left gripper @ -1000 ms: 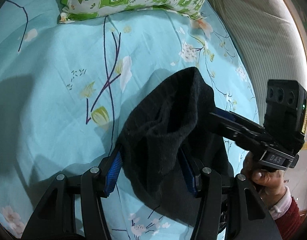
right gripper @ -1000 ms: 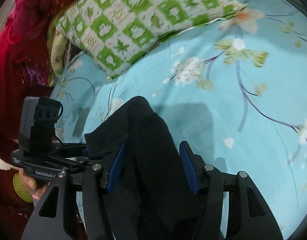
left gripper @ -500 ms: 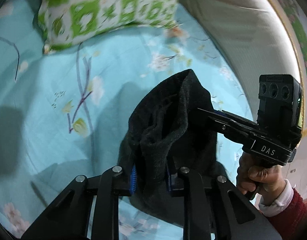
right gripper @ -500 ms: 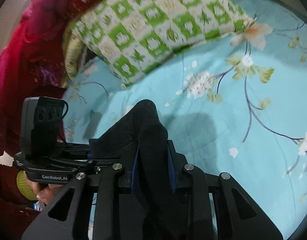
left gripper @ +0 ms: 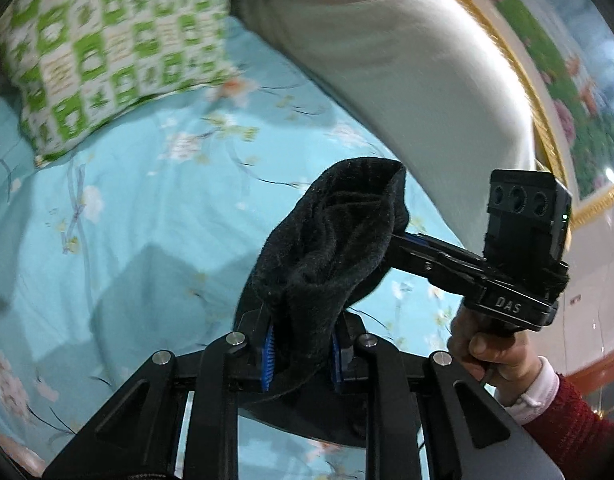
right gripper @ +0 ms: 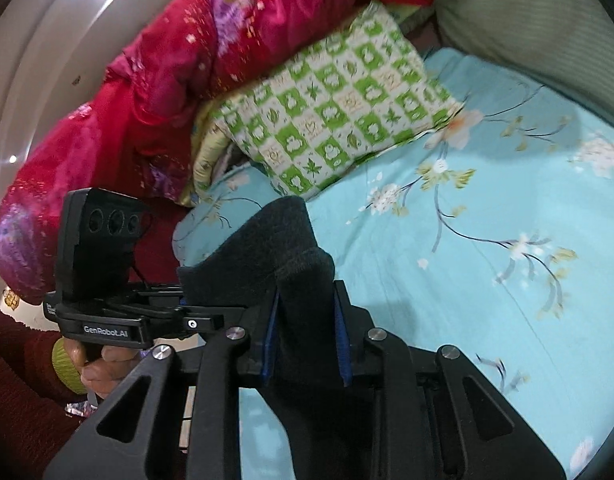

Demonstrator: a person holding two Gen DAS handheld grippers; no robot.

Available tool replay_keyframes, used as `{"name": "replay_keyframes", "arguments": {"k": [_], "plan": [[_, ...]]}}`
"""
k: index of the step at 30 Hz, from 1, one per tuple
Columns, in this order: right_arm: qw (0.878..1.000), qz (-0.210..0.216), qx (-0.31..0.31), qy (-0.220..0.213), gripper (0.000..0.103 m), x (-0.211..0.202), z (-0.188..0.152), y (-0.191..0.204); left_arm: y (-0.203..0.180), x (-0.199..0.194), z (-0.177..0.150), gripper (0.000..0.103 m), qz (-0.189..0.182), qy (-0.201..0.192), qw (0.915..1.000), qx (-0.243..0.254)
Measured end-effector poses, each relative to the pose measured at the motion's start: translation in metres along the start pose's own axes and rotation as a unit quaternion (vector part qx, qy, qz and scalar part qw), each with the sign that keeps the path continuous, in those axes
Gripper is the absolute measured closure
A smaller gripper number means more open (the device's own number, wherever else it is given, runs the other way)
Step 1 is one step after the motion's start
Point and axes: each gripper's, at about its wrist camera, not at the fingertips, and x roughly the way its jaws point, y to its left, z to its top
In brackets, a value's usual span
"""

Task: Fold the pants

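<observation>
Left wrist: pants (left gripper: 331, 240) clamped in tool (left gripper: 301, 354).

A green-checked pillow (right gripper: 331, 108) and red quilt (right gripper: 147, 92) lie on the floral blue bed (right gripper: 487, 240).

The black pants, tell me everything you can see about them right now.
The black pants look like thick, fuzzy knit or fleece fabric, bunched into soft folds. They are lifted above the turquoise floral bedsheet, pinched at two spots: the left gripper is shut on one fold, the right gripper on another. A rounded hump of cloth arches between them. The rest hangs out of view.
</observation>
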Motion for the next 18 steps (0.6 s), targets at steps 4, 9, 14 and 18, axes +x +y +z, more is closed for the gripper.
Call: {"name": "replay_keyframes", "arguments": {"k": [4,9,14,18], "plan": [[1.000,-0.004,0.011,-0.027,0.077,-0.036,-0.023,-0.001,-0.038,0.001,-0.016,0.083,-0.004,0.004,0.9996,0.029],[0.998,-0.009,0.028,-0.054,0.077,-0.071,-0.053,-0.006,-0.077,0.008,-0.038,0.083,-0.007,0.012,0.9982,0.058],[0.996,-0.019,0.045,-0.077,0.077,-0.104,-0.086,-0.010,-0.107,0.012,-0.060,0.083,-0.010,0.023,0.9965,0.080],[0.993,-0.025,0.061,-0.097,0.077,-0.124,-0.110,-0.014,-0.133,0.019,-0.078,0.083,-0.005,0.032,0.9933,0.111]]}}
